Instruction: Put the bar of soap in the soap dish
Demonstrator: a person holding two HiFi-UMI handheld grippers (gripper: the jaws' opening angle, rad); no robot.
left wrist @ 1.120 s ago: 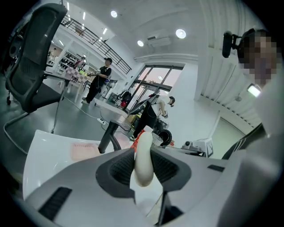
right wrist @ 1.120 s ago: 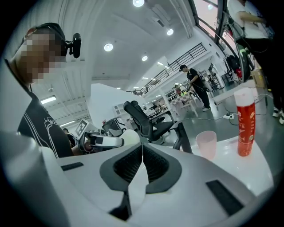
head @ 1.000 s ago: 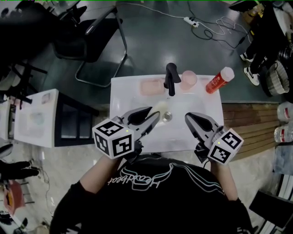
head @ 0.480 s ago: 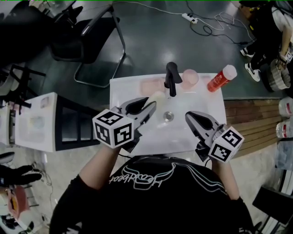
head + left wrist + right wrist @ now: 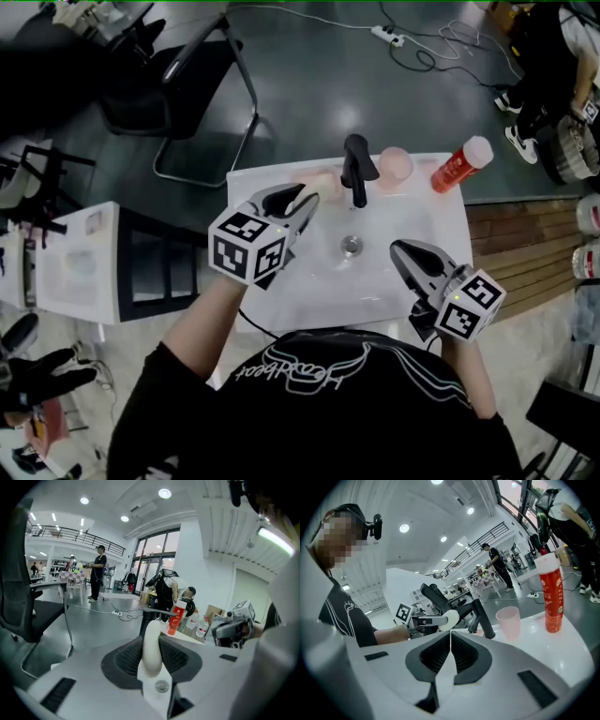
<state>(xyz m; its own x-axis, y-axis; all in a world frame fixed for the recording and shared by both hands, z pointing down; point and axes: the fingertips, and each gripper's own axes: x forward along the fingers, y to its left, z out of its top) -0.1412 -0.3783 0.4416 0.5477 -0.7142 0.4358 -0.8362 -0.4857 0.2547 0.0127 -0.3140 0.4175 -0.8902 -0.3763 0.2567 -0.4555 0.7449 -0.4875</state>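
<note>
A cream bar of soap is pinched in my left gripper, which is shut on it at the back left of the white sink. The soap hangs over the pink soap dish, which is mostly hidden beneath it, just left of the black faucet. In the left gripper view the soap stands on edge between the jaws. My right gripper hovers over the sink's front right, shut and empty. From there I see the soap in the left gripper.
A pink cup and a red bottle stand on the sink's back edge right of the faucet. The drain lies in the basin's middle. A black chair and a white shelf stand to the left.
My left gripper carried the soap from above the drain toward the back left, over the soap dish, and rolled a little. The right gripper sank slightly toward the front right.
</note>
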